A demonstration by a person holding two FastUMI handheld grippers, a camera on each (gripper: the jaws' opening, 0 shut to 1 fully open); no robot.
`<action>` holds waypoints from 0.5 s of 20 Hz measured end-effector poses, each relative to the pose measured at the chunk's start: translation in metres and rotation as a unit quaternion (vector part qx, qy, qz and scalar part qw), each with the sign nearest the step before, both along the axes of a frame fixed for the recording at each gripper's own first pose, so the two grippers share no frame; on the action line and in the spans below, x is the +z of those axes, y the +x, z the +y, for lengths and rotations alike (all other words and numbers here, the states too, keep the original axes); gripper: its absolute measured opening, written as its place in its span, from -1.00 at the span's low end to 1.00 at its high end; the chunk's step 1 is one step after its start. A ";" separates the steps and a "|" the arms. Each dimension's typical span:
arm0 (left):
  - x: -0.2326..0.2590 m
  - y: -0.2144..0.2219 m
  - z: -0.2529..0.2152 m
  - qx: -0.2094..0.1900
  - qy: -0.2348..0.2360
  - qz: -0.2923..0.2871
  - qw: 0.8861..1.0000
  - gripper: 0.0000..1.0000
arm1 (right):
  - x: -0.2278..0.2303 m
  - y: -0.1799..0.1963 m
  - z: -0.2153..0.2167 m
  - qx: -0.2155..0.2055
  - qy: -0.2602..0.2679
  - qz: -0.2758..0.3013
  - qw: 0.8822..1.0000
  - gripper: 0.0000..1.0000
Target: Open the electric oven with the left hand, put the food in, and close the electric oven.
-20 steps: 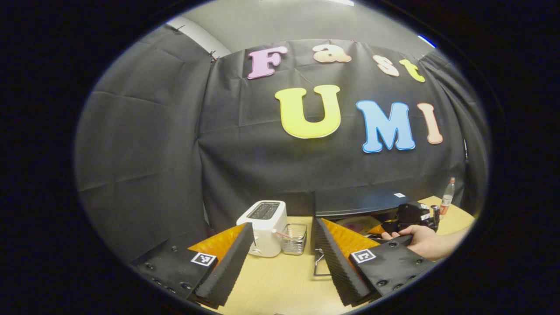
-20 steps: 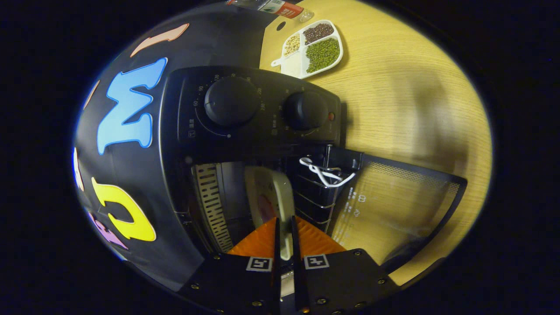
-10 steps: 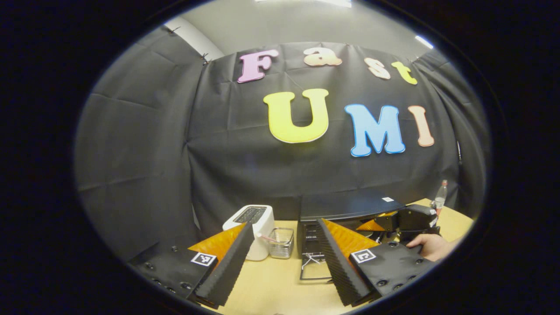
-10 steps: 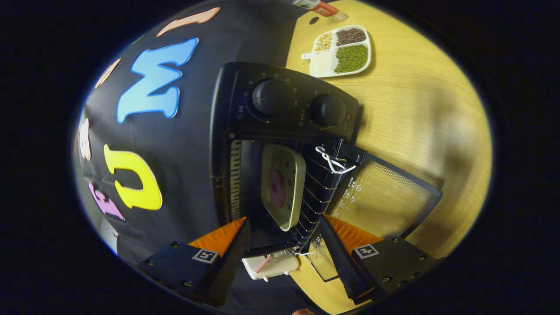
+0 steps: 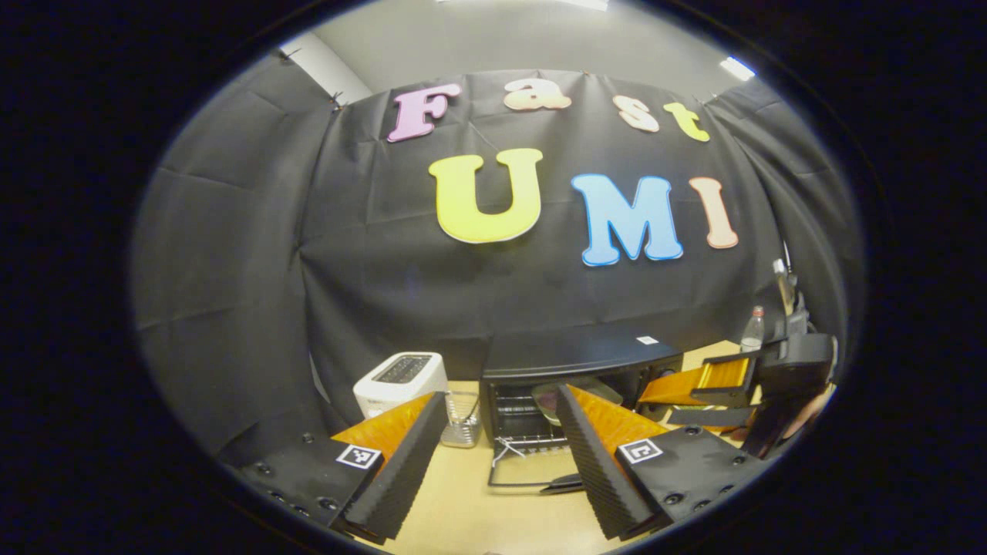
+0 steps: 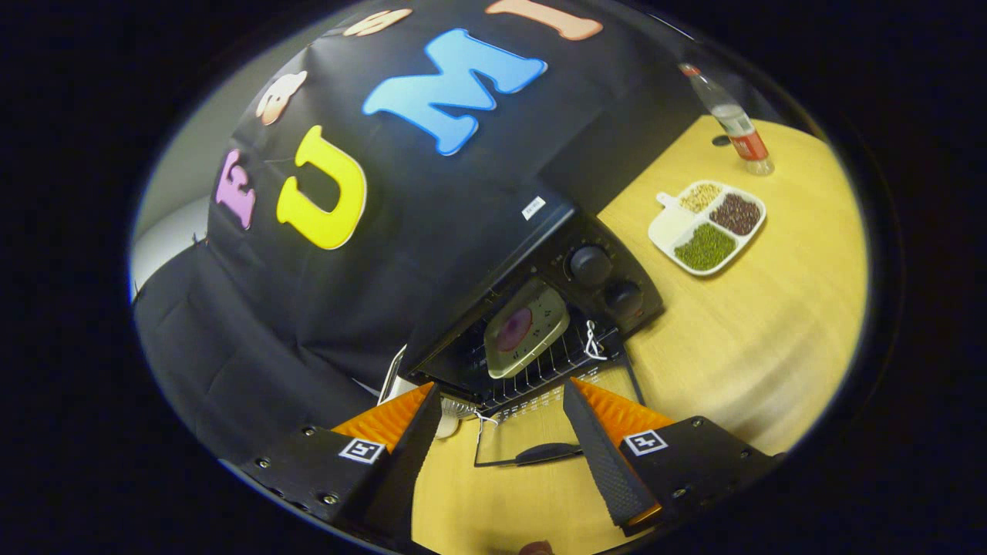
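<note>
Your left gripper (image 5: 493, 455) stands with its fingers spread wide and nothing between them, above the wooden table (image 5: 463, 516). Just beyond its fingertips lies the oven door (image 5: 532, 470) — folded down flat, its handle toward you. Behind the door, the electric oven (image 5: 578, 370) is open, with the plate of food (image 5: 574, 393) resting on the wire rack inside. To the left of the oven sit a small glass container (image 5: 461, 420) and a white toaster (image 5: 397, 381).

Your right gripper (image 6: 501, 447) is likewise spread apart and holds nothing. Directly ahead of its fingertips is the lowered oven door, then the oven cavity with the plate of food on the rack. Farther off to its right — past the two control knobs (image 6: 605, 281) — a divided dish (image 6: 708, 227) of beans and a bottle (image 6: 732, 123) stand on the table.
</note>
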State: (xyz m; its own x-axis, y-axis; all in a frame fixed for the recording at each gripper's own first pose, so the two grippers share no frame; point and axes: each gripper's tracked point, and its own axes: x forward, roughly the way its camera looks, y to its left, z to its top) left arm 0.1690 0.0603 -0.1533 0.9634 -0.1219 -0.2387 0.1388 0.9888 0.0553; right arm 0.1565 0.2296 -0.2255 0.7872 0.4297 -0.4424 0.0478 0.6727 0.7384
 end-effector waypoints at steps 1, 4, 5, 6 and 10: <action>-0.008 -0.004 -0.007 -0.005 -0.001 0.005 1.000 1.00 | 0.008 -0.005 -0.011 0.005 -0.025 -0.025 0.999 0.93; -0.030 -0.013 -0.026 -0.017 -0.002 0.025 1.000 1.00 | 0.031 -0.020 -0.049 0.015 -0.118 -0.087 0.989 0.93; -0.039 -0.015 -0.033 -0.020 -0.004 0.033 0.999 0.97 | 0.038 -0.026 -0.061 0.017 -0.148 -0.102 0.984 0.93; -0.049 -0.018 -0.040 -0.025 -0.006 0.042 0.999 0.95 | 0.045 -0.031 -0.073 0.020 -0.172 -0.120 0.978 0.94; -0.092 -0.025 -0.063 -0.043 -0.002 0.084 0.996 0.93 | 0.064 -0.056 -0.122 0.009 -0.251 -0.158 0.955 0.93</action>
